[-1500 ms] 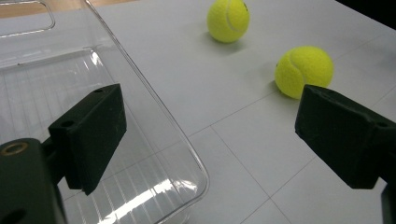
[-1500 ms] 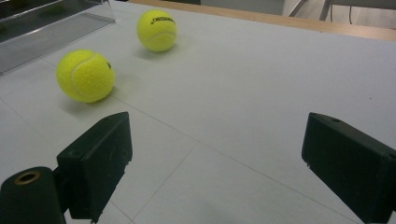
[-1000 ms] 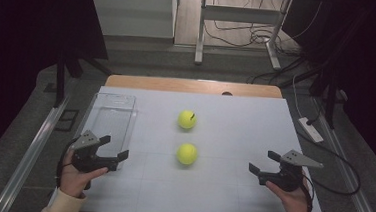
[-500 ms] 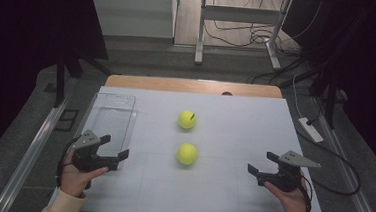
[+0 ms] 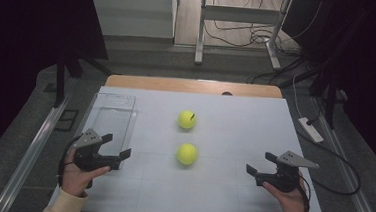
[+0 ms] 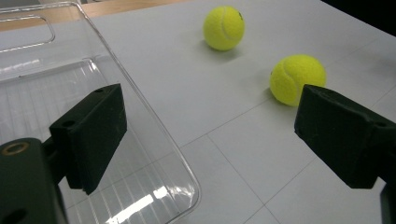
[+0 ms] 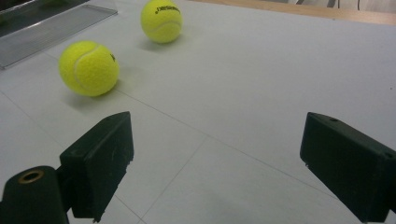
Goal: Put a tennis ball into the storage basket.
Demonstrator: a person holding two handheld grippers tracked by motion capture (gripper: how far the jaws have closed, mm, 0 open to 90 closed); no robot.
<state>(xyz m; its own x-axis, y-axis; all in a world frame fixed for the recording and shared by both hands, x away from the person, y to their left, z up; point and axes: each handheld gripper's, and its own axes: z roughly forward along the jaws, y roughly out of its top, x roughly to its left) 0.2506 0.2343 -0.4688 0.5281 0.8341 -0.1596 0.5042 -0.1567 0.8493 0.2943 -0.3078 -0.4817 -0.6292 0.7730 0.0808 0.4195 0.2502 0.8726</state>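
Your white bench point(image 5: 219, 198) holds a clear plastic tray point(image 5: 112, 118) at its left side. Two yellow tennis balls point(image 5: 186, 153) sit in the middle, apart. Your left claw point(image 5: 115, 151) and right claw point(image 5: 258, 166) are both wide open, holding nothing.

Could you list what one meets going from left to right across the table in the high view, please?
Left gripper → clear tray → near tennis ball → right gripper. The far ball sits almost straight behind the near one.

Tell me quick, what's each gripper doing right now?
Left gripper: open, holding nothing.
Right gripper: open, holding nothing.
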